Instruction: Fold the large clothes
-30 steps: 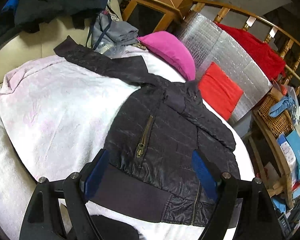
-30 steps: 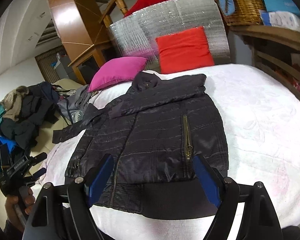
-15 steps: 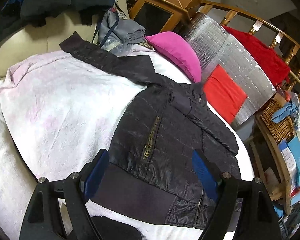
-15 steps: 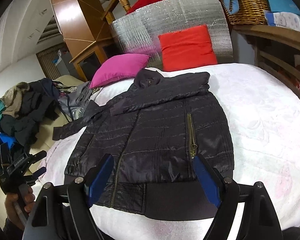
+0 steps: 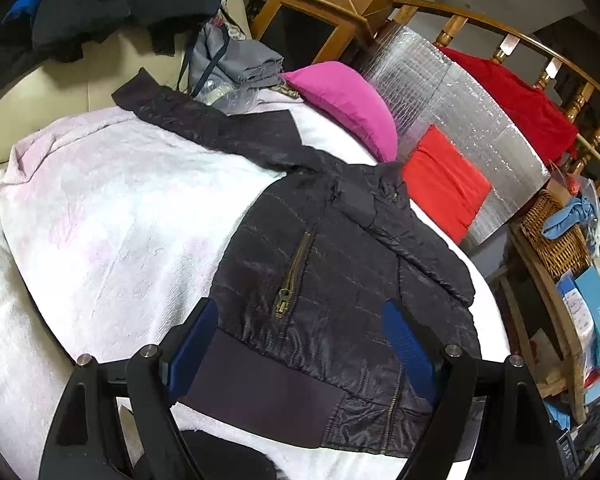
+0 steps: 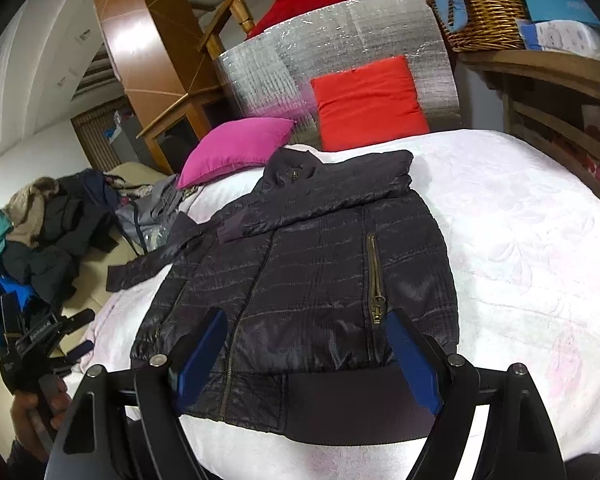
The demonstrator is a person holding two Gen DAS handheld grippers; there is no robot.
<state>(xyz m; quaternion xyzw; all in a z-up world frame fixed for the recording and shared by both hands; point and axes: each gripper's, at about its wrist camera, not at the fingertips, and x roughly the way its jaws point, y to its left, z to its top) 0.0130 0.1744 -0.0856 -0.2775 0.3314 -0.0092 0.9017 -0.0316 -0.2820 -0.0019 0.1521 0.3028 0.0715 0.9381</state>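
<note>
Nothing has really been changing over the last second: both grippers are hovering over the hem with jaws apart and empty. The left gripper (image 5: 300,344) and right gripper (image 6: 306,346) are angling downward at the dark jacket (image 6: 308,272), which is lying front-up on the bed (image 6: 520,240), one sleeve (image 5: 204,124) reaching far out, unfolded.

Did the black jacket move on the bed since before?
No. The black jacket lies spread flat, its collar by the pink pillow as before; only the camera view shifted slightly.
</note>
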